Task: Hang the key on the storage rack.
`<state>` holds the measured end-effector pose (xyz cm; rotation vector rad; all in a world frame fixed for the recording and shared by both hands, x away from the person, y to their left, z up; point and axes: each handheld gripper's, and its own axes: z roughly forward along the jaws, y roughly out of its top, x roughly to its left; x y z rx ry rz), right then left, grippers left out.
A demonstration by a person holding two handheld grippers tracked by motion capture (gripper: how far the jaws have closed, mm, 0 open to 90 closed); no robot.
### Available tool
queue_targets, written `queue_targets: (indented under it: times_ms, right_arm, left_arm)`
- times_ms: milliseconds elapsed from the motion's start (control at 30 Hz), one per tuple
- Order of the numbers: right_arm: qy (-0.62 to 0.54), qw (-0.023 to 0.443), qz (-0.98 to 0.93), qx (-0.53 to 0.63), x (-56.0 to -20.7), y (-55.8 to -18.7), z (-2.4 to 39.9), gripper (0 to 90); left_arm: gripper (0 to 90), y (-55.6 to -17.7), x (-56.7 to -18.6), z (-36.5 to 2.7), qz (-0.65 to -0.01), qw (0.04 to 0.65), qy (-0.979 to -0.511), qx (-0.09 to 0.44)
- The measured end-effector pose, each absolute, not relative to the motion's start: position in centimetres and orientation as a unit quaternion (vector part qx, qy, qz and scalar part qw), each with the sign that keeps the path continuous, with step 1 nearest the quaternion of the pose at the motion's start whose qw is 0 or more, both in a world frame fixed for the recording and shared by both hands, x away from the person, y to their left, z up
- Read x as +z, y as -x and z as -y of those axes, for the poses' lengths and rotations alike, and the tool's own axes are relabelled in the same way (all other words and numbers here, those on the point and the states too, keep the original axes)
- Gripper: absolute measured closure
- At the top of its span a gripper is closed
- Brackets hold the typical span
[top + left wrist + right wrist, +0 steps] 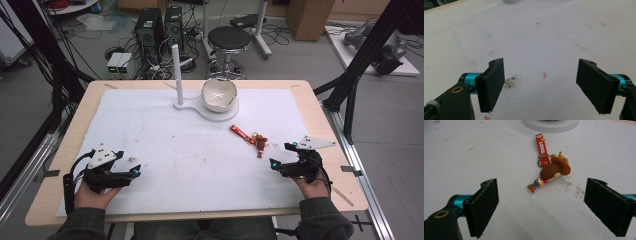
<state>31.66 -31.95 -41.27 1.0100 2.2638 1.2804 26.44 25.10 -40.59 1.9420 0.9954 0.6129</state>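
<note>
From the high view, the left gripper (131, 171) rests low on the white mat (165, 150) at the near left, and the right gripper (281, 155) sits at the near right, just short of the keychain (251, 139), which lies flat on the mat between that gripper and the bowl (219, 94) on its white stand (210, 111). In the left gripper view, the jaws are spread wide over bare, smudged mat, nothing between them. In the right gripper view, the jaws stand wide apart too, and the keychain (547, 171), red strap and brown-hatted figure, lies just ahead of them, untouched.
</note>
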Motion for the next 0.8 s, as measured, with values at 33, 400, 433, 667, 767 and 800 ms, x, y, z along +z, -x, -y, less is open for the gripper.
queue_targets:
  times_ms: [33,400,433,667,767,800]
  right_arm:
    - [-0.356,0.176,-0.799,0.452,-41.25,-31.66,31.87,11.8]
    - [-0.358,0.175,-0.798,0.452,-41.21,-31.51,31.81,11.8]
    - [-0.358,0.175,-0.798,0.452,-41.21,-31.52,31.8,11.9]
    - [-0.357,0.174,-0.799,0.451,-41.23,-31.53,31.7,11.8]
    - [-0.355,0.176,-0.8,0.45,-41.26,-31.64,31.69,11.9]
    - [-0.355,0.176,-0.8,0.45,-41.26,-31.64,31.69,11.9]
  left_arm:
    - [23.3,-26.32,-40.58,-25.12,-0.4,0.425,-0.774,0.245]
    - [23.3,-26.22,-40.5,-24.96,-0.394,0.424,-0.778,0.245]
    - [23.3,-26.2,-40.51,-24.95,-0.395,0.425,-0.777,0.244]
    - [23.3,-26.2,-40.51,-24.98,-0.397,0.426,-0.776,0.244]
    - [23.3,-26.25,-40.52,-25.0,-0.395,0.426,-0.776,0.245]
    - [23.3,-26.25,-40.52,-25.0,-0.395,0.426,-0.776,0.245]
